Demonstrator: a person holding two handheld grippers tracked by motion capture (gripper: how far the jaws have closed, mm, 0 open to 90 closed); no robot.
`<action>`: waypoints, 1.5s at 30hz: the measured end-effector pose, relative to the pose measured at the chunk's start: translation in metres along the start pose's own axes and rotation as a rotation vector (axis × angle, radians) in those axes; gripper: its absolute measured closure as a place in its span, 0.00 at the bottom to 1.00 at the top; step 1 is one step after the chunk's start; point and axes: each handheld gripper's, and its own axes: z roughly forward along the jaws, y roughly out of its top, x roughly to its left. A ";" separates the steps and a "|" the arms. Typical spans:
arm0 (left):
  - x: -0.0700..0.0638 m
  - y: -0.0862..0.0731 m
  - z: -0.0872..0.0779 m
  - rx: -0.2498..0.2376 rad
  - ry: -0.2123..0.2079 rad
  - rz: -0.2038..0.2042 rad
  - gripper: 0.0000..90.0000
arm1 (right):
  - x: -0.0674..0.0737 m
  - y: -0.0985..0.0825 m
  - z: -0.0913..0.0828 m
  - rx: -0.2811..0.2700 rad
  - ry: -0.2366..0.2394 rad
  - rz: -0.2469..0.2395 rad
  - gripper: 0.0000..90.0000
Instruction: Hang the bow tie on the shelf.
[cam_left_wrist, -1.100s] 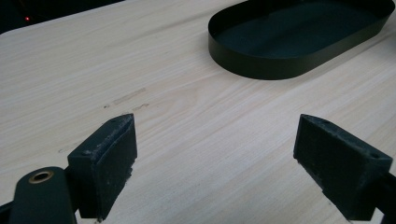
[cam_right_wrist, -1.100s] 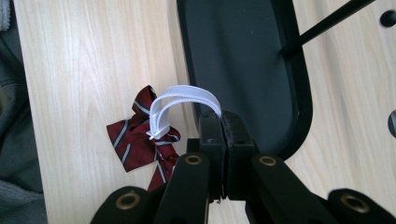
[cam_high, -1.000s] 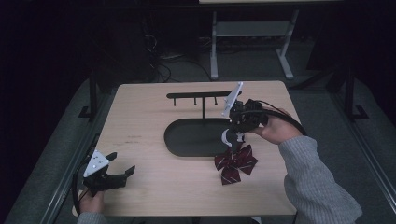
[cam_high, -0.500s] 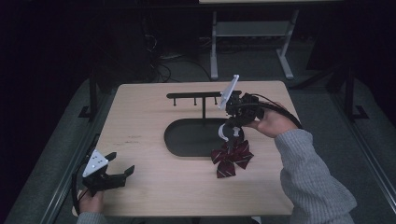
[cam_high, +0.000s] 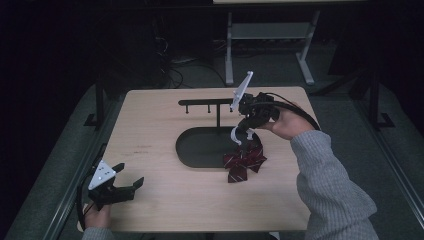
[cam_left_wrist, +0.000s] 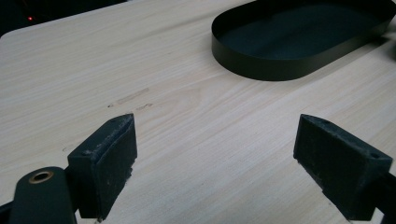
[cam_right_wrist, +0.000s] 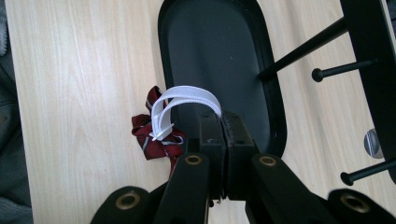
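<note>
A dim room with dark floor, cables and a grey table frame lies behind the pale wooden table (cam_high: 165, 150). In the high view, the right gripper (cam_high: 243, 134) hangs above the near right end of the black oval tray (cam_high: 200, 146), its jaws pressed together on the white strap (cam_high: 237, 135) of a maroon striped bow (cam_high: 243, 162). The bow dangles just below the claw, its lower folds apparently touching the table at the tray's rim. Just behind and beside the claw stands the black peg rack (cam_high: 207, 103), rising on a post from the tray. To hang the bow well, I judge the strap loop must be kept open and carried high enough to clear a peg, then slid over it end-on. The left gripper (cam_high: 122, 187) rests well apart at the near left corner, jaws spread with nothing between them.

In the left gripper view, bare wood lies between the spread jaws, and the tray (cam_left_wrist: 299, 42) sits ahead to the right.

In the right gripper view, the jaws meet on one end of the strap (cam_right_wrist: 187, 100), which arches ahead and left of the claw; the bow (cam_right_wrist: 156, 137) hangs left of it. The pegs (cam_right_wrist: 343, 70) jut to the claw's right, with the rack's post (cam_right_wrist: 303, 49) between: that post is what could snag the loop.
</note>
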 end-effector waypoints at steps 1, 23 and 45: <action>0.000 0.000 0.000 -0.002 0.000 -0.002 0.15 | -0.001 0.001 0.000 0.000 0.000 0.000 0.98; 0.000 0.000 0.000 -0.007 -0.002 -0.007 0.15 | -0.017 0.022 -0.001 -0.003 0.019 -0.010 0.98; 0.001 0.000 -0.001 -0.005 0.002 -0.013 0.15 | -0.038 0.042 0.001 0.020 0.027 0.002 0.98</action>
